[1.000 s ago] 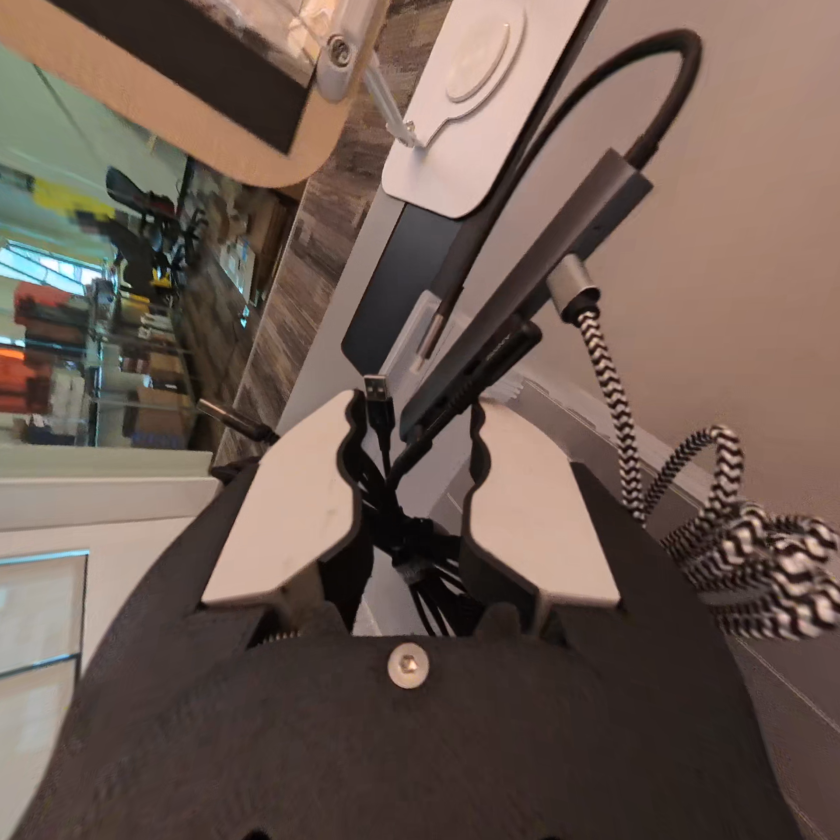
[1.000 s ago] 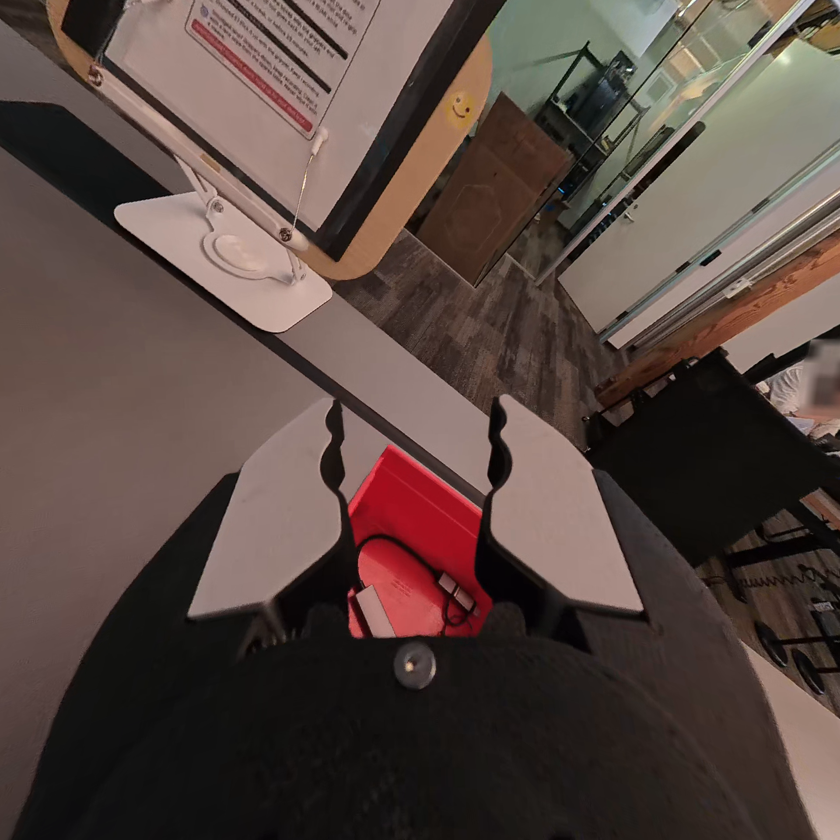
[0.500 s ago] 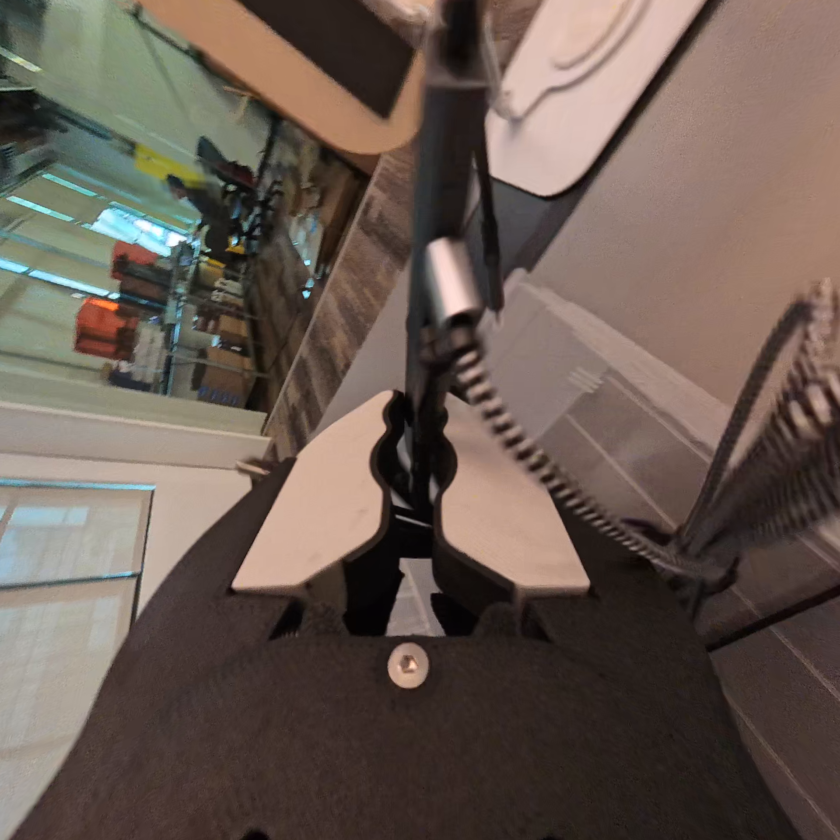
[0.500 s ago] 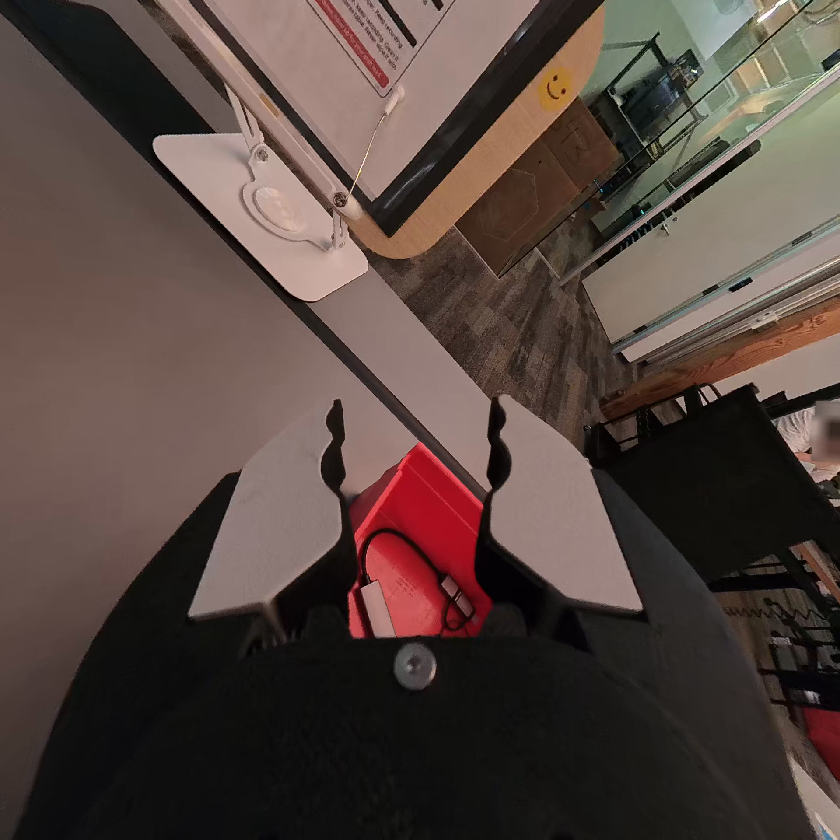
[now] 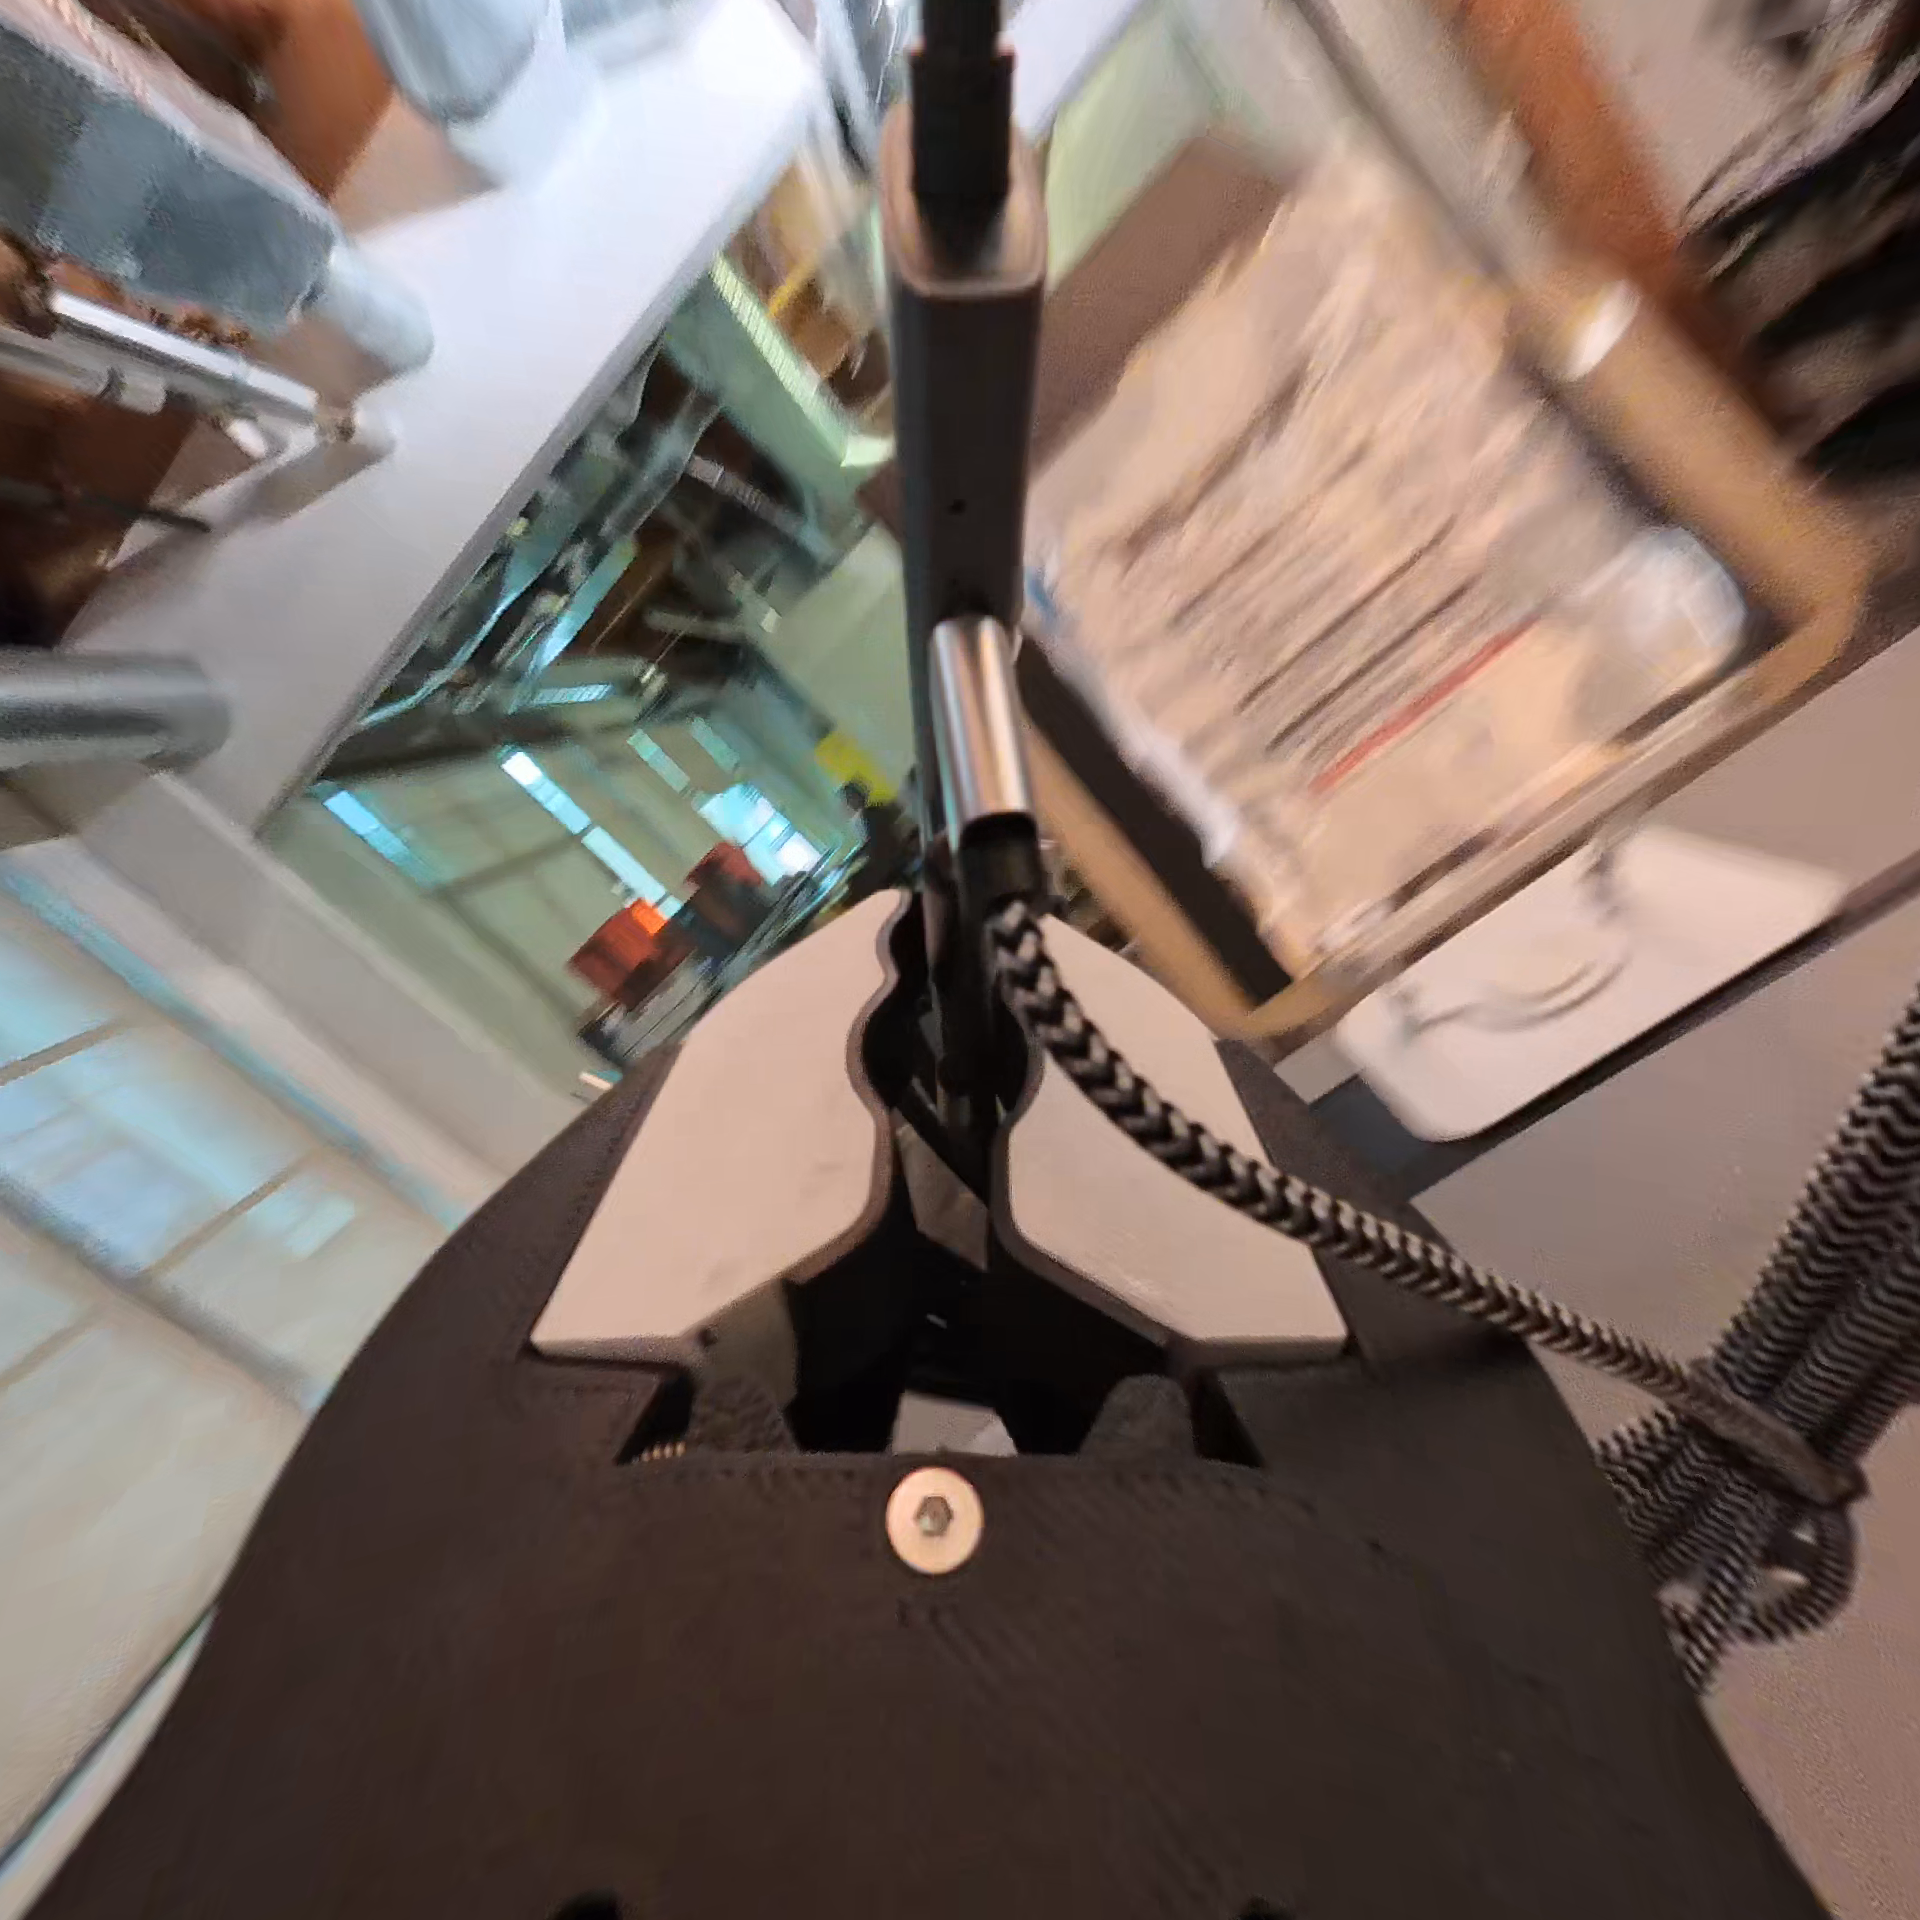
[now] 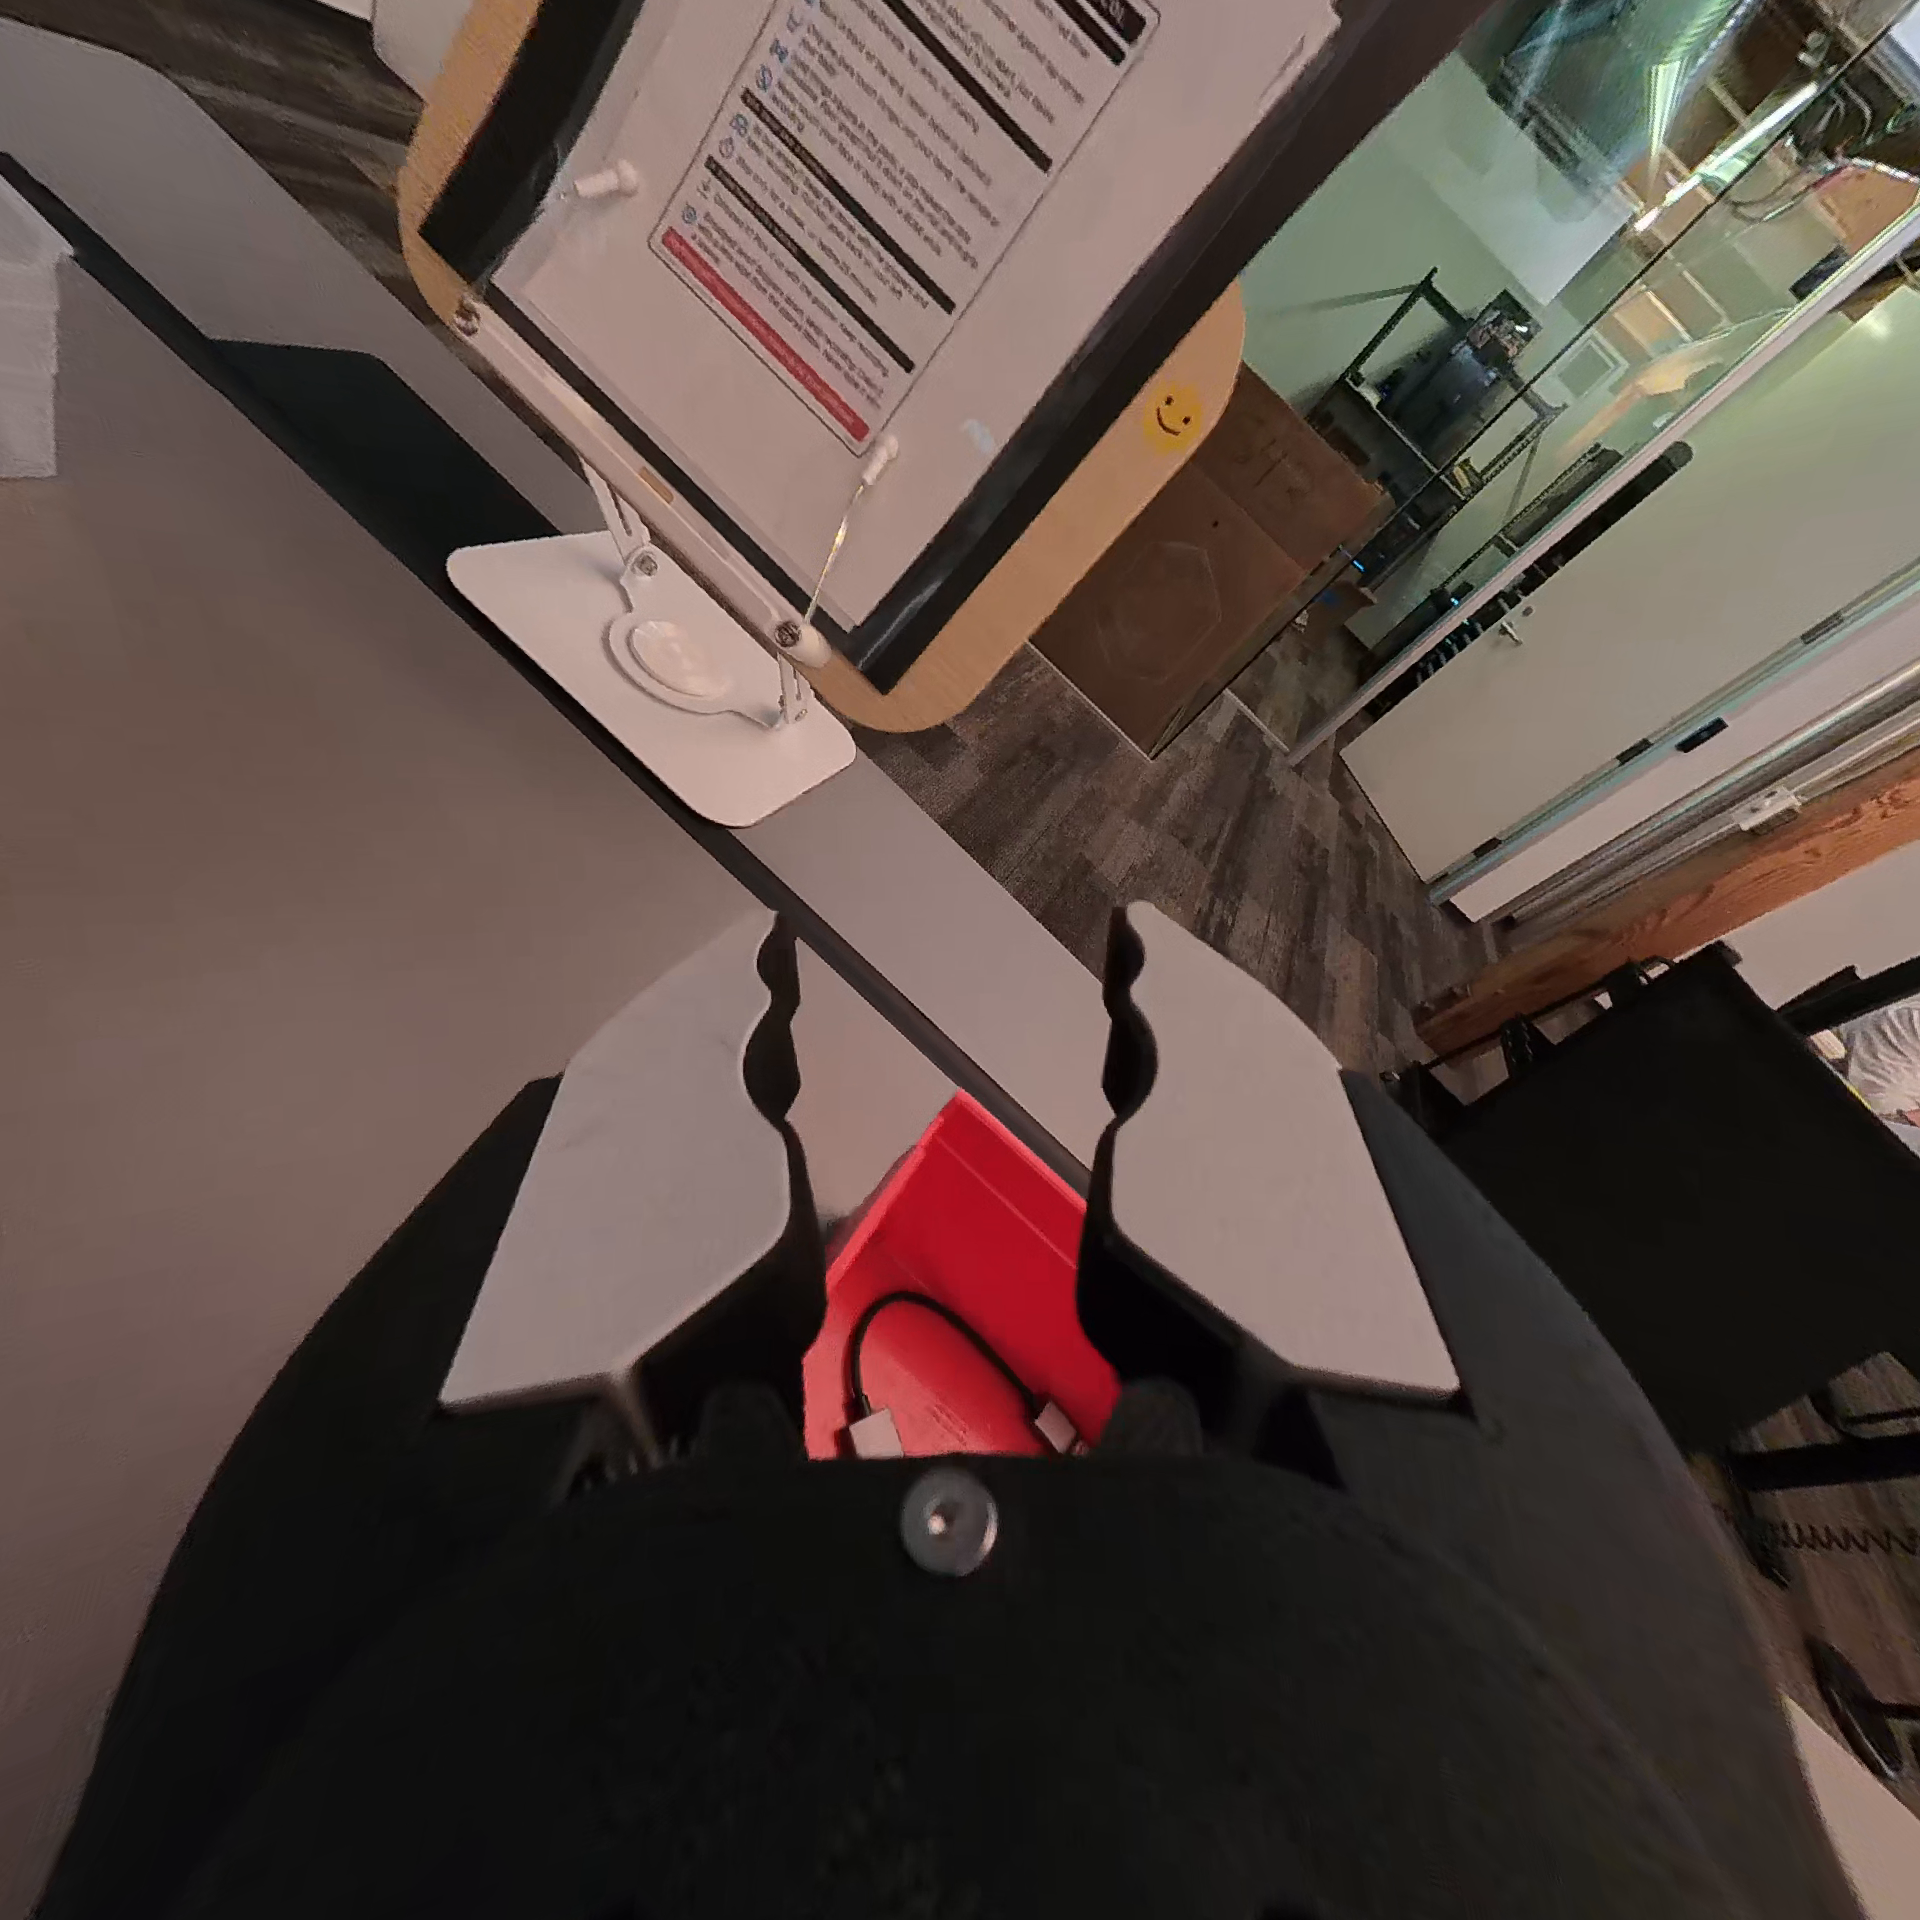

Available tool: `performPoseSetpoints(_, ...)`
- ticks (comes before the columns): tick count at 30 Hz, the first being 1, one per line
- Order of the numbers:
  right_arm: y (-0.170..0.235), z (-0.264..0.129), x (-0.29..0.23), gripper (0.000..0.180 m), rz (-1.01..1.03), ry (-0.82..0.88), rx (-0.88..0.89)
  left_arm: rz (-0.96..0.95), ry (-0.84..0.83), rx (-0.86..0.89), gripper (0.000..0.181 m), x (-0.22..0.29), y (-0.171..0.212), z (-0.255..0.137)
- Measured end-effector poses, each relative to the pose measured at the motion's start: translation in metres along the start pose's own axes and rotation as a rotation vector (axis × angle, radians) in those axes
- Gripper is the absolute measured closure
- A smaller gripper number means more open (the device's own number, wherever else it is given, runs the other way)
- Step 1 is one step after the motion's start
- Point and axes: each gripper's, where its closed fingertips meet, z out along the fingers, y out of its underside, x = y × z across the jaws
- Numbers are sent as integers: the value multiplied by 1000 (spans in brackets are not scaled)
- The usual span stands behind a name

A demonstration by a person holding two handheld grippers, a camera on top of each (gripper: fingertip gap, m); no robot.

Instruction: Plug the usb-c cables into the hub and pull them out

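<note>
Grey hub (image 5: 961, 436) is clamped upright in the left gripper (image 5: 951, 1023), lifted off the desk (image 6: 260, 883), braided cable (image 5: 1164, 1132) plugged in. Right gripper (image 6: 945, 1023), jaws apart, should grip the metal plug (image 5: 977, 727) and pull straight.

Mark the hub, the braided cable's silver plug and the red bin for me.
hub (image 5: 961, 436), left wrist view, on its grey body.
silver plug (image 5: 977, 727), left wrist view, on its metal shell.
red bin (image 6: 997, 1205), right wrist view, on its inner wall.
</note>
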Motion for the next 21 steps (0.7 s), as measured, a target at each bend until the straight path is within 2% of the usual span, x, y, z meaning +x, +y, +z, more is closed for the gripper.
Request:
performPoseSetpoints(4, -23, -8, -19, 122, 30, -87, 81, -176, 339, 151, 170, 65, -59, -24)
performPoseSetpoints(7, -51, -23, -37, 122, 46, -178, 194, -244, 560, 172, 171, 121, -71, -26)
performPoseSetpoints(9, -73, -40, -49, 123, 56, -238, 292, -261, 629, 161, 171, 150, -68, -20)
performPoseSetpoints(12, -98, -66, -63, 125, 43, -308, 406, -219, 648, 118, 170, 184, -55, -7)
performPoseSetpoints(15, -109, -83, -93, 125, -118, -383, 465, -52, 590, 77, 170, 214, -36, 5)
performPoseSetpoints(17, -107, -82, -118, 122, -295, -395, 478, 99, 545, 46, 170, 234, -21, 11)
performPoseSetpoints(18, -105, -77, -127, 115, -383, -365, 487, 174, 528, 33, 170, 243, -14, 13)
performPoseSetpoints(21, -90, -52, -153, 114, -596, -324, 467, 357, 512, 1, 170, 270, 5, 15)
